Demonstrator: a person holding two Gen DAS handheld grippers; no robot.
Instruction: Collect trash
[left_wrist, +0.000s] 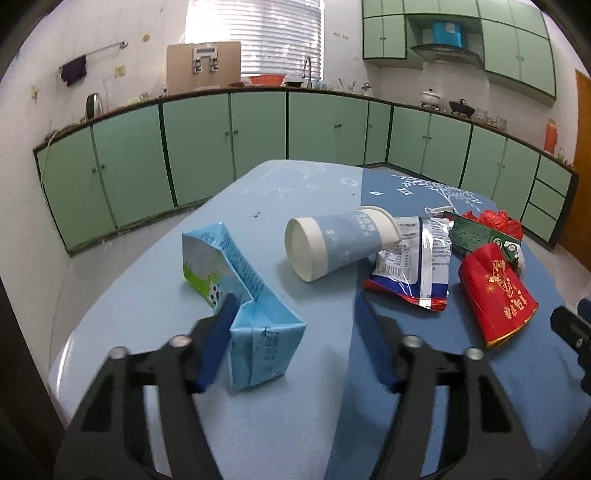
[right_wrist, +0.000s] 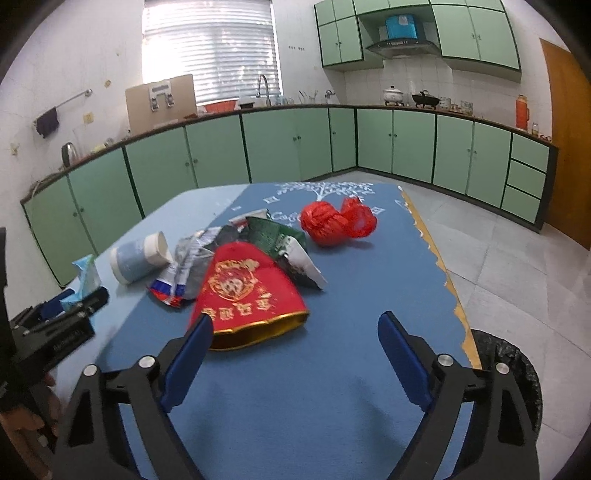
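A flattened light-blue milk carton (left_wrist: 243, 291) lies on the blue table (left_wrist: 280, 417). Its near end sits between the jaws of my left gripper (left_wrist: 293, 306), which stands open: the left pad is right beside the carton, the right pad well clear of it. Behind lie a tipped paper cup (left_wrist: 332, 243), a silver snack wrapper (left_wrist: 413, 266) and a red pouch (left_wrist: 495, 291). My right gripper (right_wrist: 295, 319) is open just in front of the red pouch (right_wrist: 247, 291), whose gold-rimmed mouth reaches in between the fingertips without touching the right one.
A green packet (right_wrist: 273, 232) and a crumpled red plastic bag (right_wrist: 332, 221) lie further back. A black-lined bin (right_wrist: 517, 354) stands on the floor by the table's right edge. Green kitchen cabinets (right_wrist: 280, 147) run along the walls. The left gripper's body (right_wrist: 62, 317) shows at the left.
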